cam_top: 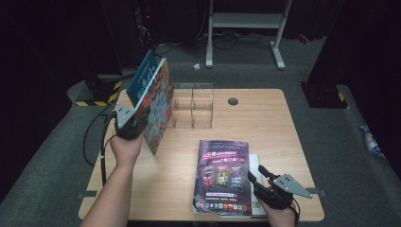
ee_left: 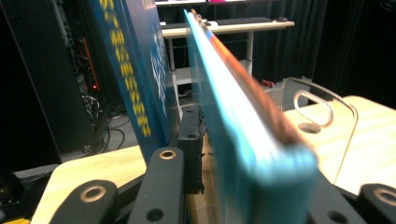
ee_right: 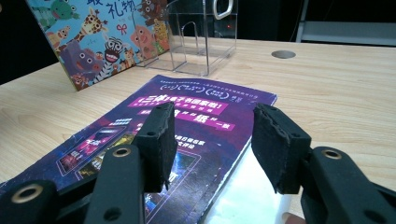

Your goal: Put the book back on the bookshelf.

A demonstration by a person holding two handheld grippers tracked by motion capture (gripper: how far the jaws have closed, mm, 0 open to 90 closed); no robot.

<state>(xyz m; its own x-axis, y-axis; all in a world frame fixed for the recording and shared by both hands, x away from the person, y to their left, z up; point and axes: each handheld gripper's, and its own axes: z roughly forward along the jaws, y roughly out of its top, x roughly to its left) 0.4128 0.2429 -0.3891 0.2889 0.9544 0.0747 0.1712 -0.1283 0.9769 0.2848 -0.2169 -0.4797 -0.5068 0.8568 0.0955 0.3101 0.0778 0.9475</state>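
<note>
Wooden table point(cam_top: 283, 123): left gripper point(cam_top: 128, 124) raised, jaws clamped on upright picture book point(cam_top: 158, 106) beside clear organizer point(cam_top: 193, 106). Right gripper point(cam_top: 265, 185) low, jaws wide over purple magazine point(cam_top: 222, 175)

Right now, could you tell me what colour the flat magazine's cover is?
Mostly purple, magazine, clearest in the right gripper view.

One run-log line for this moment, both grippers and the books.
left gripper: shut on picture book, held upright beside clear rack | right gripper: open over purple magazine, flat on table
</note>
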